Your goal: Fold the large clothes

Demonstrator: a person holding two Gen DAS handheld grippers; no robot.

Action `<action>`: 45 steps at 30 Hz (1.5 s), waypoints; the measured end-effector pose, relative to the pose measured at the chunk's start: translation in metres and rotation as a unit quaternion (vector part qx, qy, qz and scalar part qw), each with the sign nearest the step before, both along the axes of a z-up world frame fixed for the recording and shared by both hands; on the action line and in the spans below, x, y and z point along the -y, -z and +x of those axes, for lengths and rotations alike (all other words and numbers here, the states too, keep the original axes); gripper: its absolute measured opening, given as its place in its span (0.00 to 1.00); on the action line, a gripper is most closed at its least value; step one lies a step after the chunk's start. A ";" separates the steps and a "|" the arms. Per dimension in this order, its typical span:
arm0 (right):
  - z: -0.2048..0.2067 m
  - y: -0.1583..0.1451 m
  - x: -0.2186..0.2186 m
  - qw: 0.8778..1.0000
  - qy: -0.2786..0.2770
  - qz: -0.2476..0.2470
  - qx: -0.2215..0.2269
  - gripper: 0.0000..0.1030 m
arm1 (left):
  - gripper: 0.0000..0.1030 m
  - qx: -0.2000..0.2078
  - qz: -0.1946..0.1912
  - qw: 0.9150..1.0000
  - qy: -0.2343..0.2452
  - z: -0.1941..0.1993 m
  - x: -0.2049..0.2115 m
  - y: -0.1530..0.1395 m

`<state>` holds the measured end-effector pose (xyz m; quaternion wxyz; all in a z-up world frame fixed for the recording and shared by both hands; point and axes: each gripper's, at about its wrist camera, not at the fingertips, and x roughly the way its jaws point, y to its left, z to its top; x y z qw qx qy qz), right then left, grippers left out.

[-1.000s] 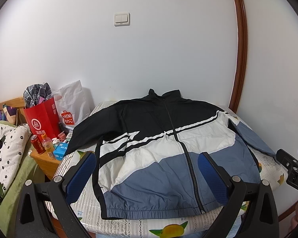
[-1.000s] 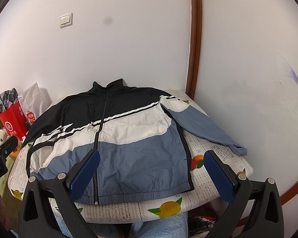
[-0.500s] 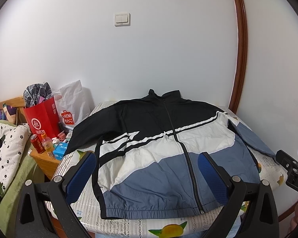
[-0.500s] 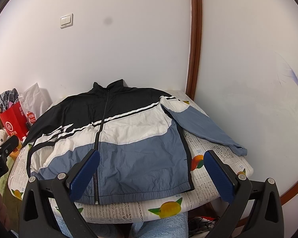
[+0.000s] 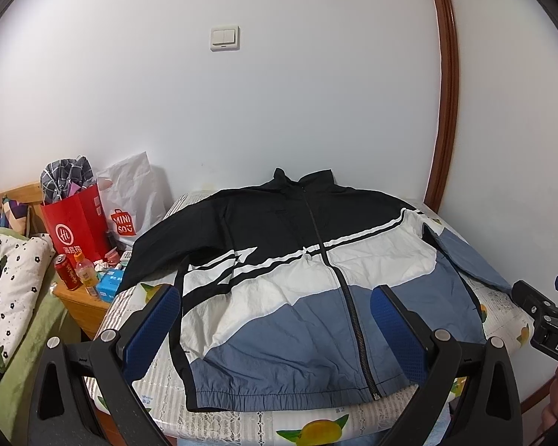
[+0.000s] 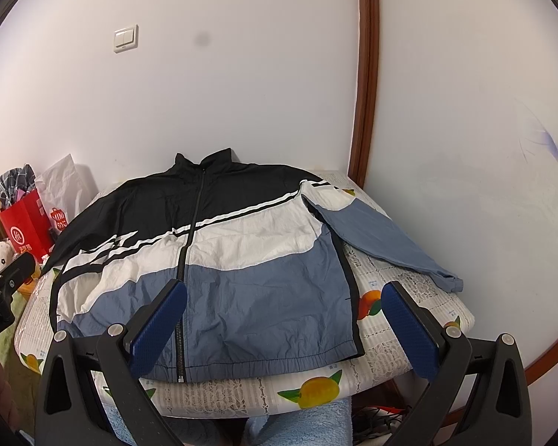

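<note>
A zipped jacket [image 5: 308, 282] [image 6: 219, 252] in black, white and blue lies flat and face up on a table with a fruit-print cloth [image 5: 308, 427] [image 6: 316, 390], collar toward the wall. Its blue right sleeve [image 6: 383, 241] stretches out toward the right table edge; the black left sleeve [image 5: 156, 249] hangs off the left side. My left gripper [image 5: 275, 330] hovers open in front of the hem, nothing between its blue pads. My right gripper [image 6: 284, 323] is also open and empty, held before the hem's right half.
White walls stand behind and to the right, with a brown wooden trim [image 6: 364, 74]. Left of the table, a low wooden stand [image 5: 82, 297] carries a red bag [image 5: 78, 226], a white bag [image 5: 134, 193], a can and a bottle. A spotted quilt [image 5: 3, 271] lies far left.
Both grippers have stayed nearly still and open. The jacket has not moved.
</note>
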<state>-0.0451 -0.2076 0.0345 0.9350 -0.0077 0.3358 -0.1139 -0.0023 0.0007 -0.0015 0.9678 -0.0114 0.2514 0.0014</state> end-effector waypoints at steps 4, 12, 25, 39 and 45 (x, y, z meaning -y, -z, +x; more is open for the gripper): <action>0.000 0.000 0.000 1.000 -0.002 0.001 0.002 1.00 | 1.00 0.000 -0.001 1.000 0.001 0.001 0.001 0.000; 0.009 0.005 -0.001 1.000 -0.003 0.004 0.000 1.00 | 1.00 -0.005 0.005 1.000 0.002 0.010 -0.004 0.001; 0.058 0.037 0.007 0.999 -0.004 0.033 -0.037 0.99 | 1.00 -0.054 -0.023 0.998 0.004 0.061 -0.031 0.026; 0.153 0.083 0.014 0.995 -0.031 0.059 -0.080 0.91 | 0.99 -0.114 -0.020 0.990 -0.081 0.138 -0.118 0.065; 0.184 0.094 0.011 0.994 -0.036 0.073 -0.074 0.82 | 0.98 -0.142 -0.036 0.983 -0.112 0.158 -0.157 0.087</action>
